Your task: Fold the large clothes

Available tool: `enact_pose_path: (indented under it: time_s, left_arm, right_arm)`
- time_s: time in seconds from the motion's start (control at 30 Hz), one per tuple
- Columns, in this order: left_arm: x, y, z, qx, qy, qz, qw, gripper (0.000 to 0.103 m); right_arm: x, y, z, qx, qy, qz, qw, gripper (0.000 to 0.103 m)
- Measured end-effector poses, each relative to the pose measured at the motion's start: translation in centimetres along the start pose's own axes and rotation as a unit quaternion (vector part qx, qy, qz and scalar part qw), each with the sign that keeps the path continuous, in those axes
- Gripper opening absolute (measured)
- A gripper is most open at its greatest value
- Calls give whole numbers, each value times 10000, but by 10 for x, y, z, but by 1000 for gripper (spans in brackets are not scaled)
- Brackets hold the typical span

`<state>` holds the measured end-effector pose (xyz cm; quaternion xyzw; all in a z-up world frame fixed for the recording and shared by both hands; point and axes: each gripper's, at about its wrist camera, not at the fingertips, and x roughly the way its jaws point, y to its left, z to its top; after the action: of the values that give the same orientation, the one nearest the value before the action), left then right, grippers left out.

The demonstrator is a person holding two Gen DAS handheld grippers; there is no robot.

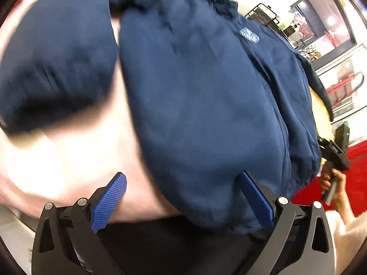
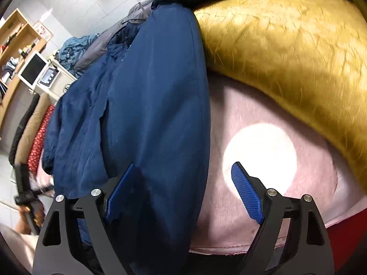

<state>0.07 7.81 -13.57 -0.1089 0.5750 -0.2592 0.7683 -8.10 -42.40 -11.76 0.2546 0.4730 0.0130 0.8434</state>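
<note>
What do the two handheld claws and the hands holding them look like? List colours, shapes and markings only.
Both the left claw and right claw have matte black, triangular-cutout linkage arms with silver round pivot pins. Each finger carries a blue pad with a fine cross-hatched texture. The right hand is bare-skinned with a cream sleeve behind it, gripping a black handle. No cables or lettering show.

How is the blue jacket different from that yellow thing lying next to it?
The jacket is dark navy; the yellow cloth is golden. The jacket's fabric looks smooth and matte, while the yellow cloth looks shiny and crinkled. The jacket reaches between the open fingers of the right tool; the yellow cloth lies farther off, clear of it. Both rest on the same pink cover.
</note>
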Motion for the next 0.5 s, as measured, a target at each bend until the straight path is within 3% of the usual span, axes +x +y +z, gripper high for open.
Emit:
enact_pose_path:
  time_s: [0.1,0.17,0.3,0.37,0.43,0.5]
  left_arm:
    - [6,-12,-1,64,-345,335,9988,97]
    - [7,-21,6,121,-532,372,9978,93]
    - [9,-36,33,-150,-674,19,9976,76]
    - [8,-42,43,-233,-688,-61,9973,53]
    - [-7,-53,53,-105,-819,103,9965,28]
    - [-41,-63,62,67,-1114,120,9937,23]
  right_arm:
    - [0,-2,0,151,10,108,9998,83]
    - [6,4,2,120,138,317,9993,53]
    - [15,25,6,148,328,773,9964,29]
    - [13,37,8,170,343,1055,9937,18]
    - [2,45,12,325,258,1454,9885,15]
    - [-23,52,20,542,73,2008,9781,13]
